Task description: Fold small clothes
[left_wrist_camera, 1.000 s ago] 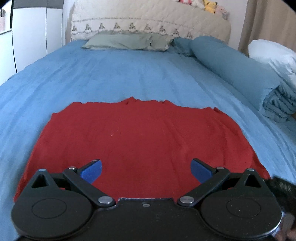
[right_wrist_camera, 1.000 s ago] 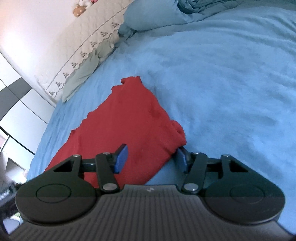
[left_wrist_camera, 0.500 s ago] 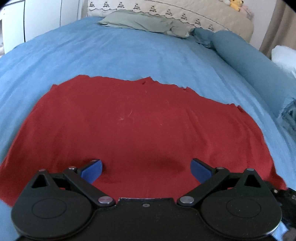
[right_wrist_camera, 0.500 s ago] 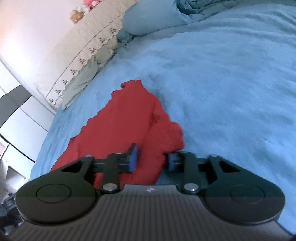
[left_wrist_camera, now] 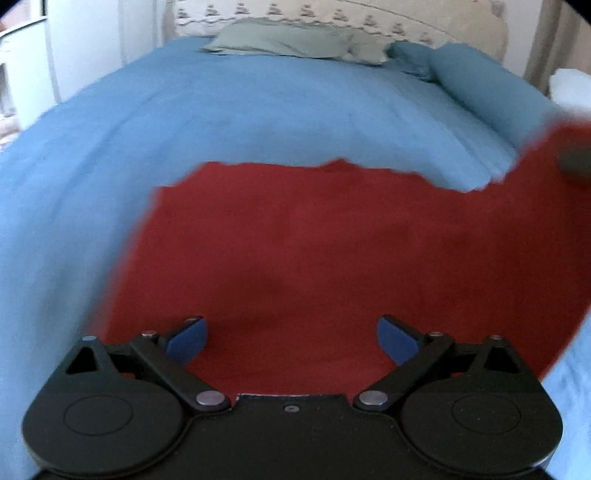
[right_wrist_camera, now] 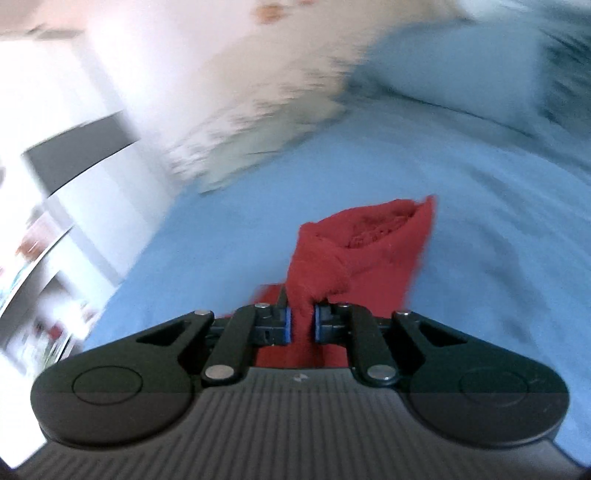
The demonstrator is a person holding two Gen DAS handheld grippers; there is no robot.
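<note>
A small red garment (left_wrist_camera: 314, 251) lies spread on the blue bedsheet (left_wrist_camera: 258, 110). My left gripper (left_wrist_camera: 291, 338) is open, low over the garment's near edge, with nothing between its blue pads. My right gripper (right_wrist_camera: 301, 325) is shut on a bunched corner of the red garment (right_wrist_camera: 354, 251) and holds it lifted off the bed. In the left wrist view that raised corner rises at the far right (left_wrist_camera: 546, 166), with a dark blur of the right gripper beside it. Both views are motion-blurred.
A grey-green pillow (left_wrist_camera: 295, 38) and a quilted headboard (left_wrist_camera: 369, 18) are at the far end. A rolled blue duvet (left_wrist_camera: 487, 85) lies along the right side. White cabinets (right_wrist_camera: 85, 177) stand off the bed's left side.
My right gripper closed on the garment's right corner and lifted it up and inward. My left gripper stayed open and moved closer over the near edge.
</note>
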